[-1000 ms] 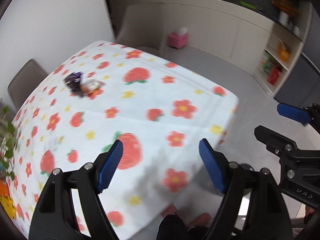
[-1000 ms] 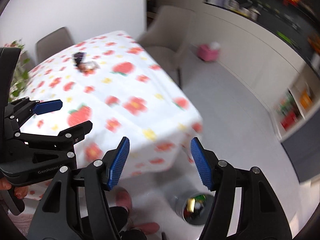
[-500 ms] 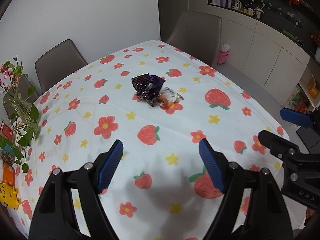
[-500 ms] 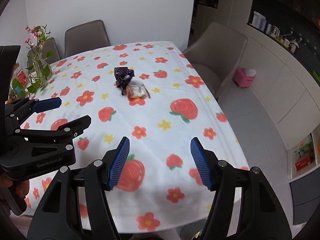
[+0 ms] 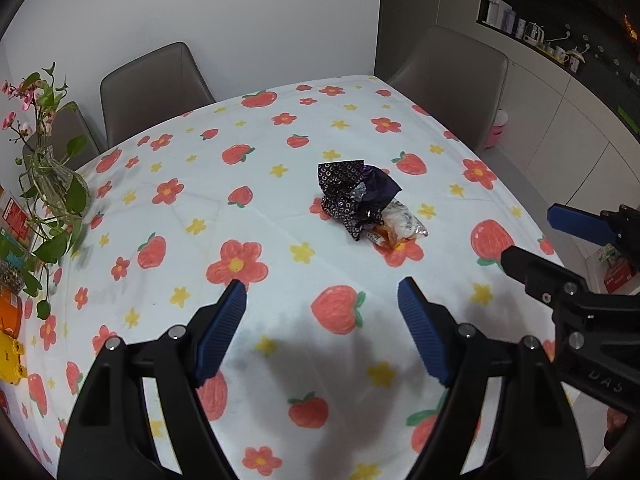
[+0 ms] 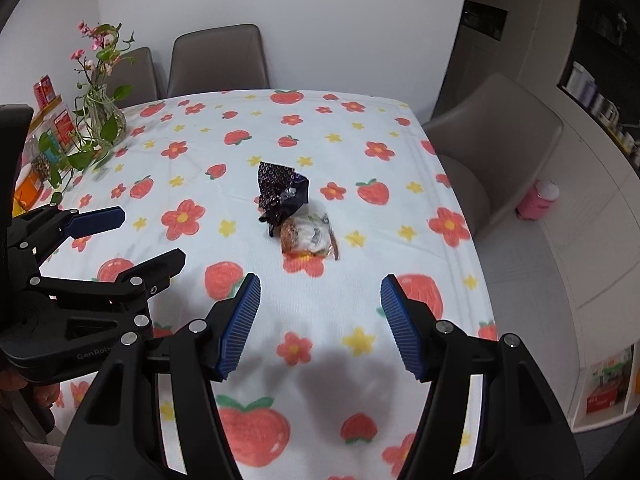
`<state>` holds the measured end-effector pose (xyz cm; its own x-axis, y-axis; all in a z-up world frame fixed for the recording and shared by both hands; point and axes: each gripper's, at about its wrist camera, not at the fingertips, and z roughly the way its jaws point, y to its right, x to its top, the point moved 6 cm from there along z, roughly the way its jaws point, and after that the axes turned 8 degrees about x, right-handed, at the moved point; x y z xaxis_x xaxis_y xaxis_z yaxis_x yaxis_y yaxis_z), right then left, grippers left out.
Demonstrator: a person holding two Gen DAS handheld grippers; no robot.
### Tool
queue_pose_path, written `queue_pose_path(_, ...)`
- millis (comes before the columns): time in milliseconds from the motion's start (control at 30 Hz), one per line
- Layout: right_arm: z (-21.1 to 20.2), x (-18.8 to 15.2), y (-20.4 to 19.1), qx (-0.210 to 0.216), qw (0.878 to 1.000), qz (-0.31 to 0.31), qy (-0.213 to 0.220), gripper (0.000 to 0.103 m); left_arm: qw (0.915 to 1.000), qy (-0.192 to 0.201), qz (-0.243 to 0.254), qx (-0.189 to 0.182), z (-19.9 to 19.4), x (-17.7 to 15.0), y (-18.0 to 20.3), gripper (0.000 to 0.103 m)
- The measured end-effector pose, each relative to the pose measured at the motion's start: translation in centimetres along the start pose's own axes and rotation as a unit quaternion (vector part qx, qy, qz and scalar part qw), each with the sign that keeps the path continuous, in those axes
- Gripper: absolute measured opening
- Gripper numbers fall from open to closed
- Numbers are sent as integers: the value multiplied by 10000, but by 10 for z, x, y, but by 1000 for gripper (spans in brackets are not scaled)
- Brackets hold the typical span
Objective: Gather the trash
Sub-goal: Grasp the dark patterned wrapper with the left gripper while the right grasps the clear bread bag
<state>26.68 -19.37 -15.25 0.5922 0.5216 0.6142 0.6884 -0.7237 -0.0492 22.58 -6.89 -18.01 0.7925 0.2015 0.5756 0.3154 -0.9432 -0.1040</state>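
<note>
A crumpled dark purple wrapper (image 5: pixel 354 196) lies mid-table, touching a clear plastic wrapper with orange food scraps (image 5: pixel 400 226). Both also show in the right wrist view: the dark wrapper (image 6: pixel 280 192) and the clear wrapper (image 6: pixel 310 236). My left gripper (image 5: pixel 322 332) is open and empty, above the table short of the trash. My right gripper (image 6: pixel 318 320) is open and empty, also short of the trash. The right gripper shows at the right edge of the left wrist view (image 5: pixel 560 248); the left gripper shows at the left of the right wrist view (image 6: pixel 120 240).
The table has a white cloth (image 5: pixel 240 216) with strawberries and flowers. A glass vase with a plant (image 6: pixel 100 120) and snack packs (image 6: pixel 48 120) stand at the far left. Grey chairs (image 6: pixel 218 60) ring the table; one (image 6: pixel 492 140) stands at the right. A pink item (image 6: pixel 538 200) sits on the floor.
Both views have swung up from the table edge and floor bin to the tabletop. Both grippers have moved closer to the trash and stayed open.
</note>
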Motion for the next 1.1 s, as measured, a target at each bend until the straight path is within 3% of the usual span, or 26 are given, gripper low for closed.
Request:
queue_pose_path(400,38,33,68,122,9998,-120,-68,57,9999,-58,46,131,49,49,53,78)
queue_pose_path(733,78,45,86,282,9990,-254,-234,57,9985,-289,-237,395,98,62,55,78)
queue_pose_path(800,85,46,87,325,9987,-267,-280,57,9979,-356,-292,445,106,62,54,74)
queue_pose_path(867,93,45,86,382,9982,-309,-346,57,9973,-462,-351,460,114,61,53,59)
queue_pose_path(1000,103,45,81,479,9972,-395,-415,57,9957,-624,-532,442,125,58,50,42)
queue_pose_path(1100,108,45,78,538,9967,-418,-446,57,9960,-575,-504,467,125,58,49,24)
